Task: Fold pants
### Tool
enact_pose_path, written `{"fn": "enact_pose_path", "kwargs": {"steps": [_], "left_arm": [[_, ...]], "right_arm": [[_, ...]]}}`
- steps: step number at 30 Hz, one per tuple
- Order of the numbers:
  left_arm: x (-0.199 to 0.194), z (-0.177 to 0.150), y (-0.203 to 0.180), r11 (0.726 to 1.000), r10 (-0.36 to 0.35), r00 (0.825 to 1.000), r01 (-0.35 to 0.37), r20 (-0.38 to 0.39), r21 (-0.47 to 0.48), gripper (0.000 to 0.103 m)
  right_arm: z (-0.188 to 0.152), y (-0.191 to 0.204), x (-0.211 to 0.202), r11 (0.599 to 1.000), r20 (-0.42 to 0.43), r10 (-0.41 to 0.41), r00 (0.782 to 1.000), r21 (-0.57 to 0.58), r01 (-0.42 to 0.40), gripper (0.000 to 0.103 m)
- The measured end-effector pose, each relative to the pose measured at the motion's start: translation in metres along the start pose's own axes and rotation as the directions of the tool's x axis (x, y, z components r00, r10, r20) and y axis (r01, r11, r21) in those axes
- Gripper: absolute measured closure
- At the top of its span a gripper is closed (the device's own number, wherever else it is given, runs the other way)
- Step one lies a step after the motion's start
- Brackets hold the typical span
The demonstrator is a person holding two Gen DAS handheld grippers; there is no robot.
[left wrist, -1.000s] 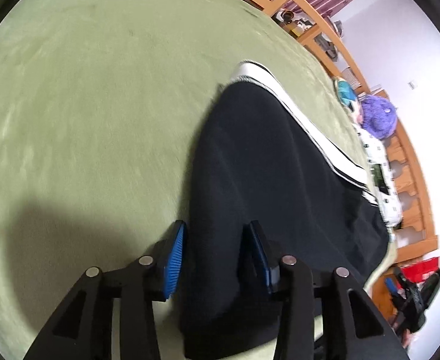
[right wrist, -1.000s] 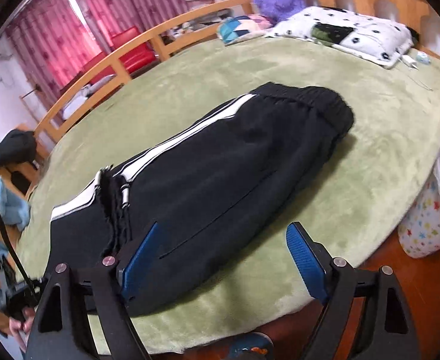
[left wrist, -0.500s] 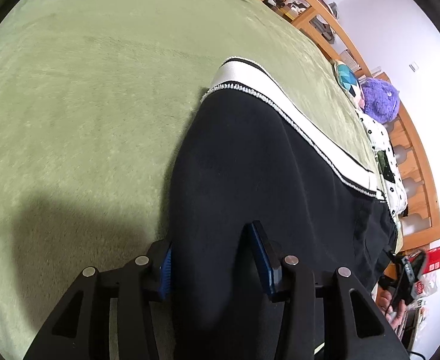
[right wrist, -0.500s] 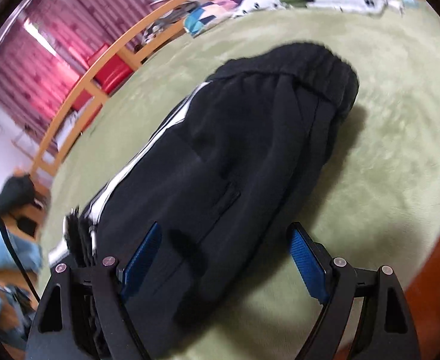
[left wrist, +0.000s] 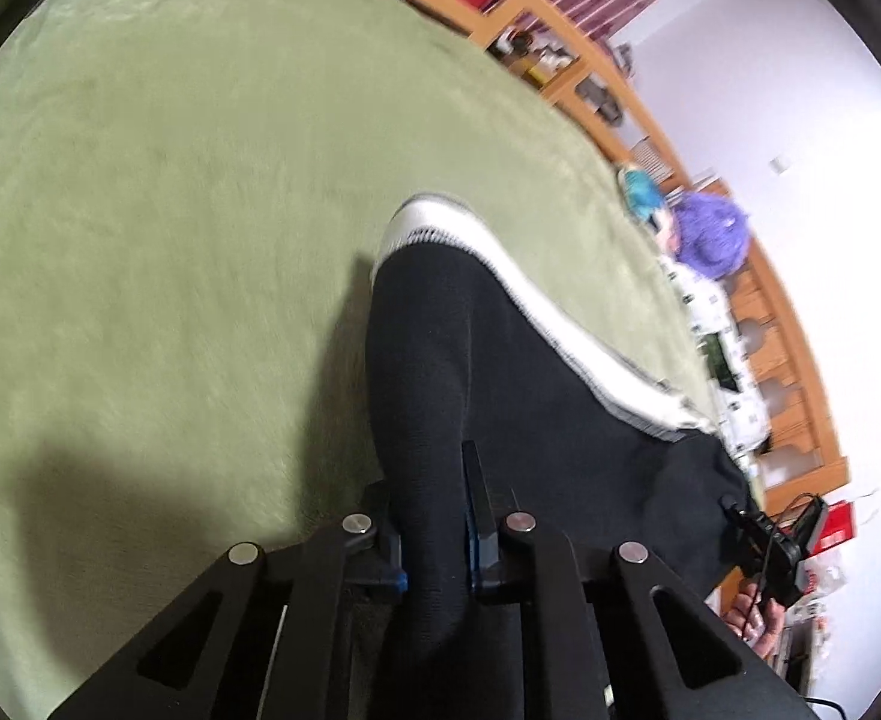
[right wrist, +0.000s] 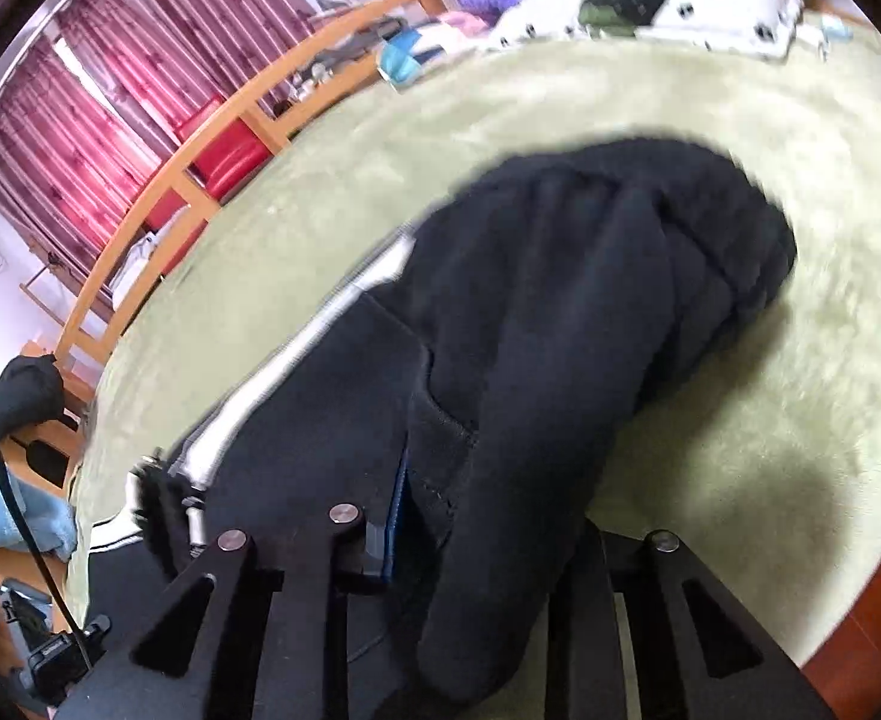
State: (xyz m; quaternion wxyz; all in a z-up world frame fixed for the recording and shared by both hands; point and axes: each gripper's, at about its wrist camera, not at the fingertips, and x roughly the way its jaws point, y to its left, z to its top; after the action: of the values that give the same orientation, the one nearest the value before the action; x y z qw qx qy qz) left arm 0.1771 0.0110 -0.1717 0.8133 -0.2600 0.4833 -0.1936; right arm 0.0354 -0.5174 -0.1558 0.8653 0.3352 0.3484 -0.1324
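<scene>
Black pants [left wrist: 530, 396] with a white side stripe [left wrist: 560, 324] lie lengthwise on a green bed cover [left wrist: 170, 210]. My left gripper [left wrist: 434, 534] is shut on the near black edge of the pant leg, which bunches between its blue pads. In the right wrist view the same pants [right wrist: 560, 300] show their waistband end [right wrist: 728, 228] at the far side. My right gripper [right wrist: 482, 534] is shut on a fold of the black fabric near the pocket; the cloth hides its right finger.
A wooden bed frame [left wrist: 788, 324] rings the cover. A purple plush toy [left wrist: 710, 234] and a spotted pillow [right wrist: 680, 6] lie at the headboard. Red curtains [right wrist: 110, 78] hang beyond. The bed's edge and wooden floor [right wrist: 878, 612] are at the right.
Both grippers moved down onto the pants and closed on the fabric. The left went from half open to shut; the right from wide open to shut.
</scene>
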Motion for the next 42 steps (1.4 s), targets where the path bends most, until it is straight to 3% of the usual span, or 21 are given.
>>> {"fn": "enact_pose_path", "kwargs": {"steps": [2, 4, 8, 17, 20, 22, 24, 25, 27, 29, 31, 33, 39, 41, 42], "left_arm": [[-0.013, 0.005, 0.007, 1.0, -0.027, 1.0, 0.027, 0.011, 0.0, 0.091], [-0.027, 0.009, 0.018, 1.0, -0.01, 1.0, 0.01, 0.026, 0.01, 0.092], [-0.064, 0.016, 0.056, 0.999, -0.013, 0.999, 0.015, 0.043, -0.033, 0.092], [-0.155, 0.031, 0.137, 0.987, 0.129, 0.984, -0.115, 0.125, -0.109, 0.092], [-0.148, 0.025, 0.141, 0.983, 0.167, 0.983, -0.16, 0.077, -0.094, 0.09], [-0.138, 0.021, 0.136, 0.969, 0.239, 0.97, -0.235, 0.051, -0.073, 0.081], [-0.134, 0.018, 0.135, 0.941, 0.333, 0.943, -0.331, 0.026, -0.066, 0.069], [-0.135, 0.015, 0.134, 0.932, 0.359, 0.933, -0.356, 0.03, -0.068, 0.066], [-0.141, 0.01, 0.135, 0.931, 0.361, 0.932, -0.357, 0.044, -0.081, 0.06], [-0.147, 0.005, 0.137, 0.939, 0.335, 0.941, -0.329, 0.053, -0.104, 0.051], [-0.149, 0.001, 0.137, 0.943, 0.321, 0.945, -0.314, 0.056, -0.112, 0.049], [-0.149, -0.002, 0.136, 0.935, 0.341, 0.939, -0.333, 0.054, -0.12, 0.049], [-0.149, -0.014, 0.136, 0.93, 0.345, 0.937, -0.333, 0.055, -0.152, 0.045], [-0.143, -0.015, 0.137, 0.923, 0.359, 0.932, -0.348, 0.041, -0.163, 0.045], [-0.142, -0.016, 0.137, 0.921, 0.363, 0.931, -0.353, 0.036, -0.165, 0.045]], "right_arm": [[0.001, 0.019, -0.013, 1.0, 0.019, 0.016, 1.0, -0.006, -0.016, 0.081], [-0.006, 0.043, -0.021, 0.999, 0.019, 0.039, 0.999, -0.025, -0.038, 0.087], [-0.033, 0.092, -0.024, 0.995, 0.003, 0.055, 0.998, -0.079, -0.055, 0.087], [-0.115, 0.177, -0.005, 0.97, -0.147, 0.173, 0.974, -0.149, -0.195, 0.087], [-0.129, 0.173, -0.003, 0.969, -0.2, 0.154, 0.968, -0.163, -0.188, 0.076], [-0.133, 0.157, -0.006, 0.97, -0.234, 0.164, 0.958, -0.137, -0.199, 0.071], [-0.133, 0.144, -0.01, 0.971, -0.269, 0.166, 0.949, -0.124, -0.205, 0.07], [-0.132, 0.135, -0.016, 0.974, -0.272, 0.154, 0.95, -0.121, -0.192, 0.061], [-0.125, 0.125, -0.027, 0.975, -0.231, 0.15, 0.961, -0.126, -0.183, 0.049], [-0.117, 0.115, -0.034, 0.978, -0.201, 0.151, 0.968, -0.109, -0.176, 0.046], [-0.108, 0.105, -0.03, 0.972, -0.207, 0.219, 0.953, -0.041, -0.232, 0.04], [-0.101, 0.099, -0.016, 0.963, -0.224, 0.268, 0.937, 0.029, -0.269, 0.035], [-0.099, 0.102, 0.021, 0.945, -0.242, 0.322, 0.915, 0.143, -0.295, 0.02], [-0.096, 0.107, 0.026, 0.957, -0.223, 0.277, 0.935, 0.148, -0.248, 0.026], [-0.094, 0.111, 0.027, 0.967, -0.219, 0.243, 0.945, 0.129, -0.218, 0.048]]}}
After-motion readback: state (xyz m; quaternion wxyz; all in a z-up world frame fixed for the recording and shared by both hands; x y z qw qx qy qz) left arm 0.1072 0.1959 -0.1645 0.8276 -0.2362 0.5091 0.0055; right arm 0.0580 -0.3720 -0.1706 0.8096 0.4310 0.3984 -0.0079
